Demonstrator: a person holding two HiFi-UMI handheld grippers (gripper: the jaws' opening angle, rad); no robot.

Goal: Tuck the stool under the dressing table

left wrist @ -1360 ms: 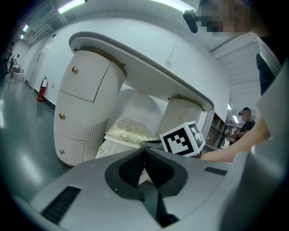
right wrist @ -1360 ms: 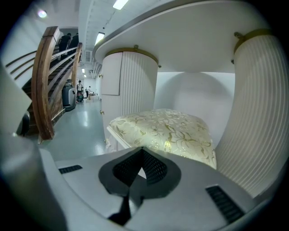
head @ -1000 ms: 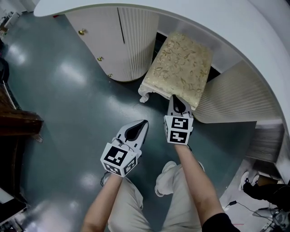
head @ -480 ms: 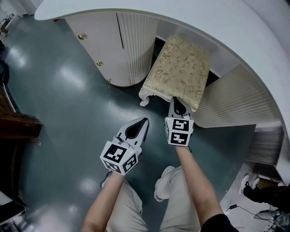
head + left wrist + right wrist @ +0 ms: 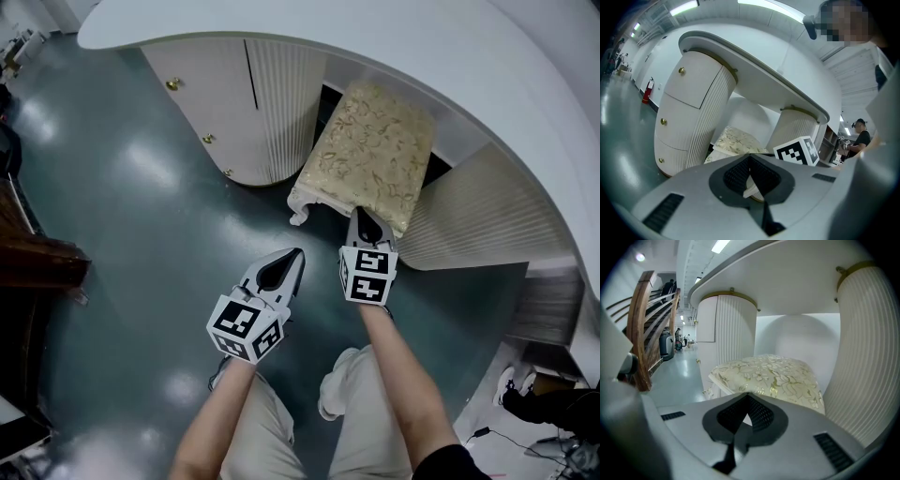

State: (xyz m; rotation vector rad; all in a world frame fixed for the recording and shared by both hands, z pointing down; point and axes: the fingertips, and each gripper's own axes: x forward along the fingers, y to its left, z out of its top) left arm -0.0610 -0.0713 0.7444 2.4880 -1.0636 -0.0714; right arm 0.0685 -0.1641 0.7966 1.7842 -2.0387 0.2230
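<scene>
The stool (image 5: 370, 155), with a gold floral cushion and a white frame, stands partly under the curved white dressing table (image 5: 394, 37), between its two ribbed pedestals. My right gripper (image 5: 362, 213) is shut, its tip against the stool's near edge. In the right gripper view the cushion (image 5: 773, 373) lies just beyond the closed right gripper (image 5: 748, 397). My left gripper (image 5: 297, 254) is shut and empty, hanging over the floor short of the stool's white corner leg (image 5: 298, 216). In the left gripper view the stool (image 5: 733, 140) shows behind the left gripper (image 5: 750, 158).
The drawer pedestal (image 5: 234, 103) stands left of the stool and the ribbed pedestal (image 5: 487, 211) right of it. Dark wooden furniture (image 5: 37, 262) lines the left side of the grey floor (image 5: 141, 216). My legs (image 5: 347, 403) are below the grippers. Cables and a shoe (image 5: 520, 394) lie at bottom right.
Little has changed: the right gripper stays at the stool's near edge and the stool seems slightly deeper under the table. The left gripper keeps its place.
</scene>
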